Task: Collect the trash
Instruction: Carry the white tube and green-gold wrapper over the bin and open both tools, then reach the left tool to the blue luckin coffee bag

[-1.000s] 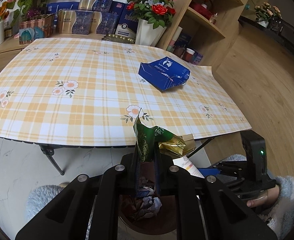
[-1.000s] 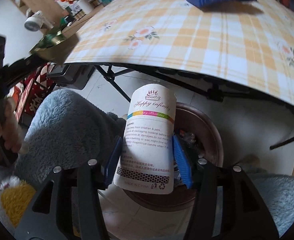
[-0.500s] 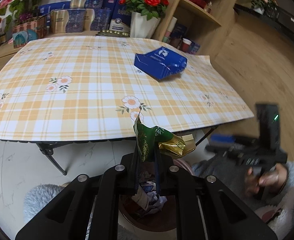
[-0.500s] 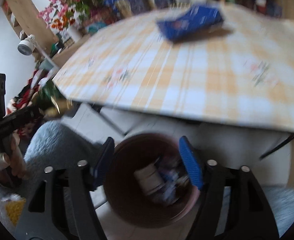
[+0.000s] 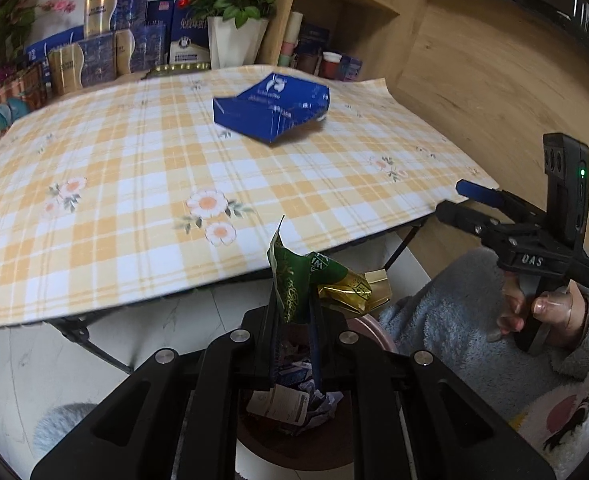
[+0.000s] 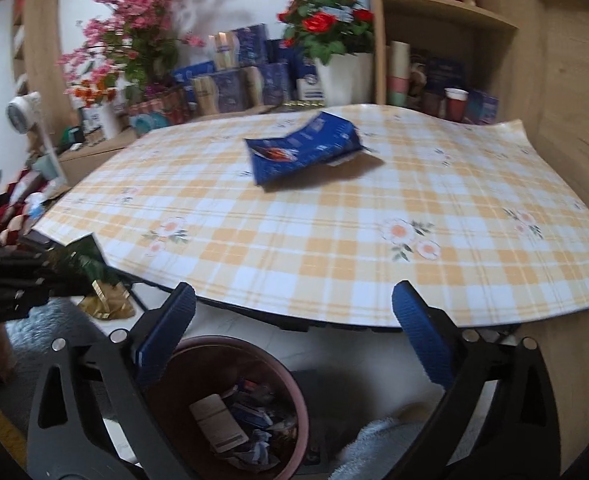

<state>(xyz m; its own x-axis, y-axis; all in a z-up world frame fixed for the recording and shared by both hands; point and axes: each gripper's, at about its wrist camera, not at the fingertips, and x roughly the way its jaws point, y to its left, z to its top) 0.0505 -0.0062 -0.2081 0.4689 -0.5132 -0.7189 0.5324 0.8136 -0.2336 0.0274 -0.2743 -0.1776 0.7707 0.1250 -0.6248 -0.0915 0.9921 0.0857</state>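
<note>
Pinching a green-and-gold wrapper (image 5: 294,280) above the bin (image 6: 230,360), the left gripper (image 5: 294,320) stayed shut (right gripper (image 6: 292,336) opening wide, empty), blue packet (image 6: 306,148) at twelve o'clock on the table (image 6: 334,248).

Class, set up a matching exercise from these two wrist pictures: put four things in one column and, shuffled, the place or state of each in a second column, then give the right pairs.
Things:
1. green and gold wrapper
2. blue box
3. white label paper
4. right gripper

Places or states:
A. lying in the brown bin
B. jaws opening, nothing between them
C. pinched in the shut left gripper
D. lying on the checked tablecloth

Pairs: 1-C, 2-D, 3-A, 4-B
</note>
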